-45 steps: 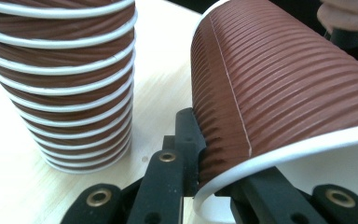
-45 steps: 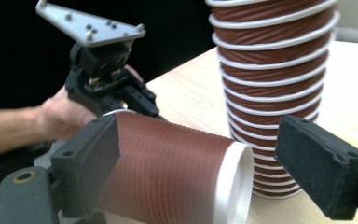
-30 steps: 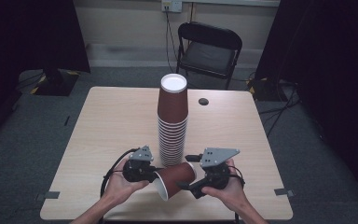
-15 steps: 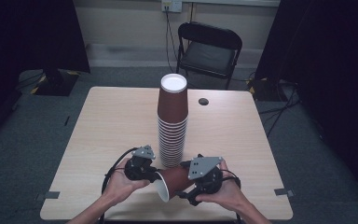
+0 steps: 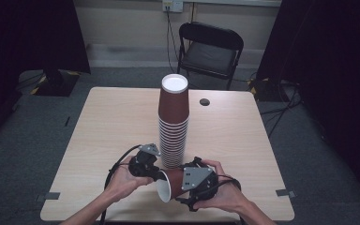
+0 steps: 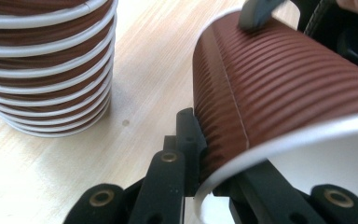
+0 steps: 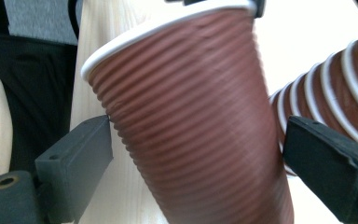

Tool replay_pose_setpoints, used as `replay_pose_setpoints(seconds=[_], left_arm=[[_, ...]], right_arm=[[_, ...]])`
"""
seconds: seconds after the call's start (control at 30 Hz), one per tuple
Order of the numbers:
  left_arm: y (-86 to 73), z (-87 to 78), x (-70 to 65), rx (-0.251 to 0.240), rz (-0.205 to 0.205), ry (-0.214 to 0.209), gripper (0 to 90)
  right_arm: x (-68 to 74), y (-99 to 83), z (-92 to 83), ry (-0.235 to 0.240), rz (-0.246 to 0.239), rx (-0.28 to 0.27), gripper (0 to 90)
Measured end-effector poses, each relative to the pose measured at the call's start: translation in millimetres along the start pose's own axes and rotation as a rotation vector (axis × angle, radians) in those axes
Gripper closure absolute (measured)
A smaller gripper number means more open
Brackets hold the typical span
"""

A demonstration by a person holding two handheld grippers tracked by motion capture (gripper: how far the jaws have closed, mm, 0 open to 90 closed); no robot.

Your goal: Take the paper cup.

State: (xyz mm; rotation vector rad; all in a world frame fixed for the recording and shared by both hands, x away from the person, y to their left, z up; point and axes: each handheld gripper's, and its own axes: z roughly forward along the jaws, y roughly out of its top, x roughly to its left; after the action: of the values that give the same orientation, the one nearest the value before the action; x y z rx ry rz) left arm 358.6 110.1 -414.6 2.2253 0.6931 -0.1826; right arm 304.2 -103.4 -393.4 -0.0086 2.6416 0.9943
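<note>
- I hold one brown paper cup [image 5: 171, 182] on its side, low over the near edge of the table [image 5: 103, 126], just in front of the tall cup stack [image 5: 173, 122].
- Its long axis runs roughly across the table: the white-rimmed mouth points toward my left and toward me, the base toward my right gripper [image 5: 194, 185].
- My left gripper [image 5: 153, 173] is clamped on the cup's rim: in the left gripper view one black jaw presses the ribbed outer wall [image 6: 270, 88] and the other sits inside the white mouth.
- In the right gripper view my right jaws stand apart on either side of the cup [image 7: 191, 126]; the left one touches the wall, the other is clear of it, so that gripper is spread wide, not pinching.
- The cup is a tapered cone of paper, with fine horizontal ribs, a straight seam down its side, a rolled white lip and a smooth white inside.
- The stack stands upright mid-table, its nested white rims banding the lower part and its top cup mouth-down.
- The table is pale wood-grain laminate with a small dark round disc [image 5: 205, 101] set in it beyond the stack.
</note>
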Motion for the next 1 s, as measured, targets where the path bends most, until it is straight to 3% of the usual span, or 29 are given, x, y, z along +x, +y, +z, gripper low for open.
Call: replay_pose_setpoints(seconds=[0.13, 0.3, 0.37, 0.73, 1.0], left_arm=[[5.4, 3.1, -0.5, -0.004, -0.017, -0.025, 86.8], [10.6, 6.1, -3.0, -0.021, -0.006, -0.064, 87.1], [12.6, 4.9, -6.1, 0.005, -0.01, -0.016, 87.1], [14.0, 13.9, -12.8, 0.005, 0.017, -0.035, 86.2], [12.6, 11.8, -11.3, -0.024, -0.007, -0.047, 85.1]], right_arm=[[2.3, 0.4, 6.5, -0.005, -0.008, 0.024, 7.7], [4.0, 1.1, 10.2, -0.017, -0.026, 0.032, 7.7], [3.8, 1.0, 11.2, -0.024, -0.028, 0.033, 7.7], [10.9, 9.0, 20.4, -0.007, -0.079, 0.049, 7.3], [11.5, 8.4, 18.3, -0.013, -0.07, 0.04, 9.2]])
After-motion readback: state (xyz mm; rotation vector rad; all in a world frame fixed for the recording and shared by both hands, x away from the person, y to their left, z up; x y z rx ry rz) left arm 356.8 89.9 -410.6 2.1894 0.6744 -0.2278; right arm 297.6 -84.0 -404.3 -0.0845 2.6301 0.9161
